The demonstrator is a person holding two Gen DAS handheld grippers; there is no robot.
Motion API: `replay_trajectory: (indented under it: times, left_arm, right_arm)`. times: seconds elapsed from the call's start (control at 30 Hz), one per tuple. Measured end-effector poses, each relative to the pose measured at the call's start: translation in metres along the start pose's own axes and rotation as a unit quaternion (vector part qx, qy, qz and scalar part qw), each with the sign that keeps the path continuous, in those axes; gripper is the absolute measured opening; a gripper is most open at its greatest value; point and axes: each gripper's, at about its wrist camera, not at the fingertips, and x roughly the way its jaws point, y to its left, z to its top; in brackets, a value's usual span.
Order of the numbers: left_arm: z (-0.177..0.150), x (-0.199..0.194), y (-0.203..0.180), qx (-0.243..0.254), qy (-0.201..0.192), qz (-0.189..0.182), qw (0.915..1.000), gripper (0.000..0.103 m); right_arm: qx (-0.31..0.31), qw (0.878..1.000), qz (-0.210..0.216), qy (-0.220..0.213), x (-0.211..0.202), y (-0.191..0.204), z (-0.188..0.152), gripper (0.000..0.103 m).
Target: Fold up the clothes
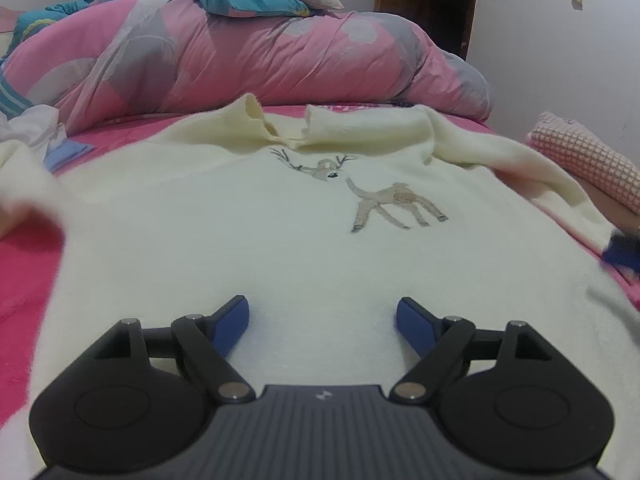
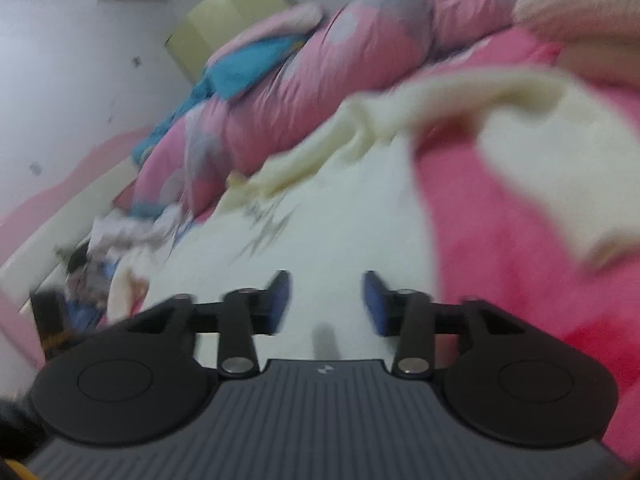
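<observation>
Left tongs [image 1: 323, 322] spread wide, holding nothing, just above a cream sweater [image 1: 248, 232] lying flat on the pink bed [image 1: 24, 280]. Right tongs [image 2: 326, 300] spread too, over the same sweater, very blurry. Farther back, a deer picture [image 1: 384, 204], then a puffy pink quilt [image 1: 248, 48].

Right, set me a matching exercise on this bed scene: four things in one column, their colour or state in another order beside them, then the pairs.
Things:
1. sweater
2. quilt
3. bed sheet
4. left gripper

Colour or state:
A. plain hot pink
B. open, holding nothing
C. cream, with an embroidered deer
D. pink with grey patches, bunched up

Pairs: 1-C, 2-D, 3-A, 4-B
</observation>
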Motion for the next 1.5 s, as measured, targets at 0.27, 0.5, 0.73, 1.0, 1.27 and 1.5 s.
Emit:
replay_trajectory:
  times: [0.27,0.5,0.73,1.0,1.27,1.5]
  left_arm:
    - [-0.002,0.000,0.004,-0.013,-0.007,-0.021,0.9997,0.089]
    - [-0.002,0.001,0.011,-0.028,-0.011,-0.048,0.9984,0.095]
    - [-0.004,0.000,0.019,-0.050,-0.018,-0.070,0.9962,0.097]
    - [-0.004,0.001,0.023,-0.061,-0.020,-0.080,0.9947,0.098]
    - [-0.004,0.002,0.023,-0.061,-0.020,-0.079,0.9948,0.098]
    - [-0.004,0.001,0.022,-0.060,-0.020,-0.077,0.9950,0.098]
  right_arm:
    - [-0.128,0.985,-0.118,-0.017,0.031,-0.009,0.083,0.052]
    - [-0.273,0.954,-0.114,0.040,0.127,0.021,0.092,0.040]
    - [-0.328,0.924,-0.183,0.077,0.211,0.000,0.121,0.015]
    - [-0.255,0.928,-0.253,0.102,0.286,-0.067,0.158,0.019]
    - [-0.144,0.953,-0.264,0.029,0.188,-0.078,0.199,0.027]
    - [-0.032,0.971,-0.236,0.000,0.023,-0.076,0.170,0.059]
